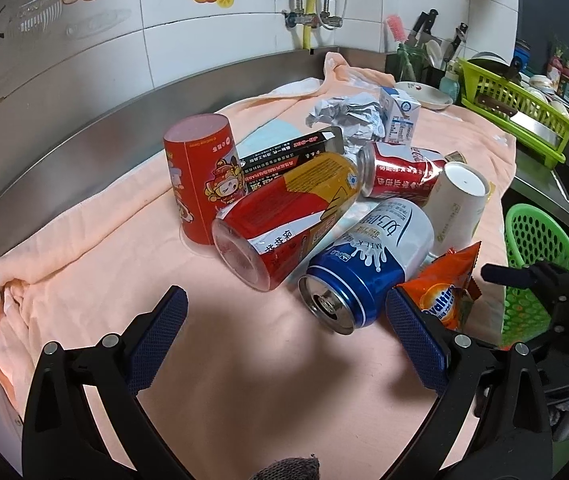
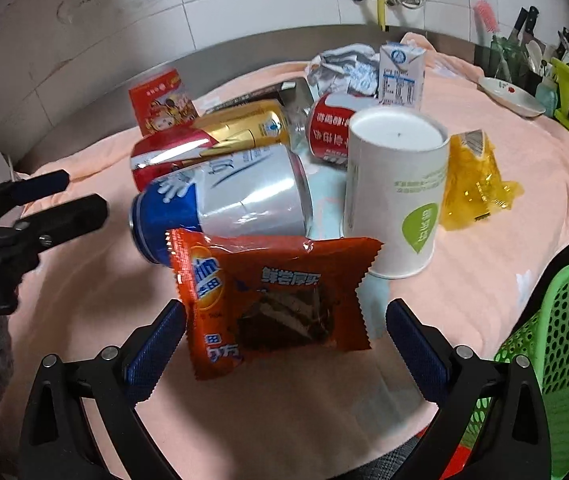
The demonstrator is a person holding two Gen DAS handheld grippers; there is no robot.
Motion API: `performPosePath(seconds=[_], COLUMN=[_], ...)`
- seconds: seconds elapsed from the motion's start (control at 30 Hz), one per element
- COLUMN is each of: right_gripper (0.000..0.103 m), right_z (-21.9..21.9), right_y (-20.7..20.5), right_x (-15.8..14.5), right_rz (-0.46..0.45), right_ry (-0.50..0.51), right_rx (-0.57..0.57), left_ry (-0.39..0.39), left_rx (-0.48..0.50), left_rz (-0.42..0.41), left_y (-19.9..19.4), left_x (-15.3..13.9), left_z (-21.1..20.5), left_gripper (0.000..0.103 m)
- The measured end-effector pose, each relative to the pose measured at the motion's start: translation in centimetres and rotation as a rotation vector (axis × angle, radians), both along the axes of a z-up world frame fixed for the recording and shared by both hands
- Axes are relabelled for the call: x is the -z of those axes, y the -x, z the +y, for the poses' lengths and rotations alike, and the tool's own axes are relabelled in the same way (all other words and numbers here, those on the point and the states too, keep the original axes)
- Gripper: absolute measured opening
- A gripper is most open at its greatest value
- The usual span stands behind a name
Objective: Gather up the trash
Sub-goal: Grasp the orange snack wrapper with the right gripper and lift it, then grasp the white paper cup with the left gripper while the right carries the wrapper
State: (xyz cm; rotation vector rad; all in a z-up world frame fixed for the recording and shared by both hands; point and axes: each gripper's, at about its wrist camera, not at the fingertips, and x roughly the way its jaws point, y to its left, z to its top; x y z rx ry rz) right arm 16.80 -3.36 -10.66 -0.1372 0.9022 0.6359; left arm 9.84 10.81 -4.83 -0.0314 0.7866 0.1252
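A heap of trash lies on a peach towel. It includes a blue and white milk can on its side, a red and gold bottle, a red tube, a red cola can, an upturned white paper cup, a small milk carton and crumpled foil. My left gripper is open just short of the milk can's mouth. My right gripper is open, with an orange snack wrapper lying between its fingertips, touching neither pad.
A green perforated basket stands below the counter's right edge. A yellow wrapper lies right of the cup. Further back right are a white dish, a lime dish rack and knives. A steel backsplash and tiled wall close the far side.
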Motion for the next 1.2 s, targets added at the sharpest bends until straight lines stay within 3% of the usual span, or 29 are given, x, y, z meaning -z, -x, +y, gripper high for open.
performPosePath(seconds=[0.23,0.57,1.0,1.2], right_gripper=[0.095,0.072,0.067,0.067], right_z=[0.2,-0.2,-1.5,-3.2], right_y=[-1.1,-0.5,0.3,1.2], right_x=[1.4,1.3,0.3,-0.7], right_rz=[0.039,0.041,0.053,0.048], right_ry=[-0.013,-0.047,-0.111,-0.130], right_rx=[-0.007,-0.007,0.026,0.038], left_ry=[-0.014,-0.024,-0.027,-0.041], left_rx=[0.018,0.035,0.093,0.195], left_rz=[0.001,0.004,-0.001,0.022], left_y=[-0.3,-0.8,-2.1,-3.6], left_x=[0.0,0.0,-0.5,-0.2], left_z=[-0.2,-0.6,-1.8,-3.0], left_gripper=[0.098,0.097,0.095,0.092])
